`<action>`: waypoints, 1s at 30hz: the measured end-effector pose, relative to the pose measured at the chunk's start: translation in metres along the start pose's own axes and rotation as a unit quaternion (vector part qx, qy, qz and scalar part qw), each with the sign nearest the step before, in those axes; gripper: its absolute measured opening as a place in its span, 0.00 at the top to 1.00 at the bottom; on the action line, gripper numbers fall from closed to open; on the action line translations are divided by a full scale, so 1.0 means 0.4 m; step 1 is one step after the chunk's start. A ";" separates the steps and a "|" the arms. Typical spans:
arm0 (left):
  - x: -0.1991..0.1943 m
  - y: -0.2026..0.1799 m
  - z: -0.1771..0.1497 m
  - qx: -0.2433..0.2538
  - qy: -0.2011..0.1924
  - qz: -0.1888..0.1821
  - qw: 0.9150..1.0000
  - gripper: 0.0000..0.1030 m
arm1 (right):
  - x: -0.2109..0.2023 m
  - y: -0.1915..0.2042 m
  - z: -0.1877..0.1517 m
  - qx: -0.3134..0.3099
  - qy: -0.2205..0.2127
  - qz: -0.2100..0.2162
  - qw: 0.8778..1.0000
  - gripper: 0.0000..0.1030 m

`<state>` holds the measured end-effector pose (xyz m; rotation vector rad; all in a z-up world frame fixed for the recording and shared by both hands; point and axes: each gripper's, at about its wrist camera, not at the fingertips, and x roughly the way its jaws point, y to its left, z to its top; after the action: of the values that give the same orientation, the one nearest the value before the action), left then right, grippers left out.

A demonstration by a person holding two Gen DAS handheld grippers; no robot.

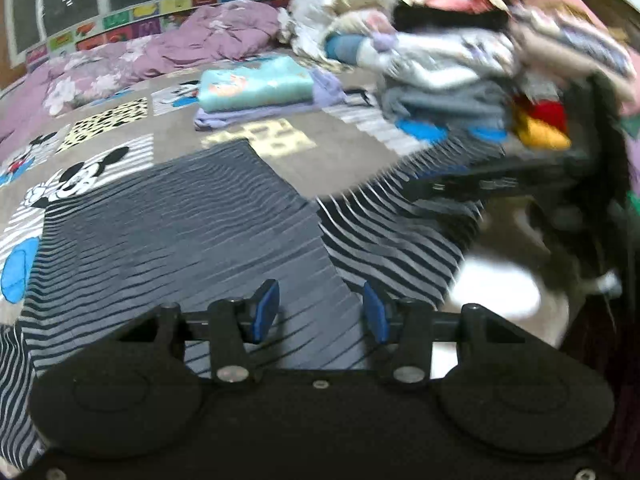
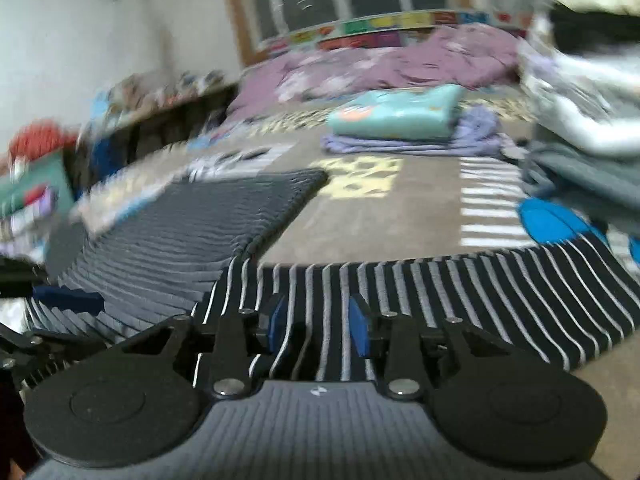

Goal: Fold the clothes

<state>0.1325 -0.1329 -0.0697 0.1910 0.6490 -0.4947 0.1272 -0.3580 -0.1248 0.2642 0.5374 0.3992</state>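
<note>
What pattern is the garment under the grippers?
The garment has dark navy fabric with thin pale grey stripes, clearest in the right wrist view.

Striped garment (image 1: 168, 220) flat on bed cover (image 1: 340, 160), sleeve (image 2: 500, 300) extended to right. Behind it, folded stack (image 1: 256, 88). Quilt (image 1: 168, 52) bunched at far edge. Unfolded pile (image 1: 460, 60) right of stack.

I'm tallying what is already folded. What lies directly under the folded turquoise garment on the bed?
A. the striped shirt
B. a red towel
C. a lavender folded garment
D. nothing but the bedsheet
C: the turquoise garment rests on a lavender folded garment, apart from the striped shirt nearer the camera.
</note>
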 end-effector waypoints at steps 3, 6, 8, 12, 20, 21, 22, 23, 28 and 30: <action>0.045 0.045 0.067 -0.017 0.000 0.014 1.000 0.58 | -0.001 0.000 0.006 0.013 -0.022 0.036 0.999 0.64; 0.113 0.092 0.130 -0.047 0.010 0.018 0.999 0.66 | 0.051 0.066 -0.007 -0.056 0.006 0.032 0.998 0.64; 0.169 0.107 0.162 -0.040 0.029 0.031 0.998 0.71 | 0.057 0.113 -0.008 -0.088 0.016 0.047 0.995 0.64; 0.265 0.113 0.181 -0.031 0.067 0.024 0.997 0.84 | 0.060 0.186 -0.018 -0.133 0.026 0.099 0.986 0.64; 0.413 0.127 0.257 -0.044 0.110 0.028 0.993 0.87 | 0.086 0.362 -0.097 -0.271 0.126 0.200 0.933 0.64; 0.407 0.137 0.272 -0.050 0.102 0.031 0.993 0.87 | 0.088 0.372 -0.102 -0.280 0.130 0.200 0.930 0.64; 0.402 0.147 0.285 -0.054 0.094 0.032 0.994 0.87 | 0.087 0.377 -0.102 -0.282 0.129 0.200 0.929 0.64; 0.417 0.156 0.291 -0.057 0.101 0.032 0.993 0.87 | 0.088 0.375 -0.099 -0.275 0.131 0.204 0.931 0.64; 0.514 0.190 0.318 -0.069 0.132 0.028 0.988 0.87 | 0.088 0.373 -0.090 -0.251 0.138 0.216 0.934 0.64; 0.543 0.211 0.352 -0.085 0.127 0.032 0.988 0.87 | 0.087 0.374 -0.090 -0.245 0.139 0.218 0.934 0.64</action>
<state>0.3982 -0.1877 -0.0926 0.1131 0.9280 -0.3527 0.0906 -0.2046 -0.1184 -0.1662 0.6365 0.9957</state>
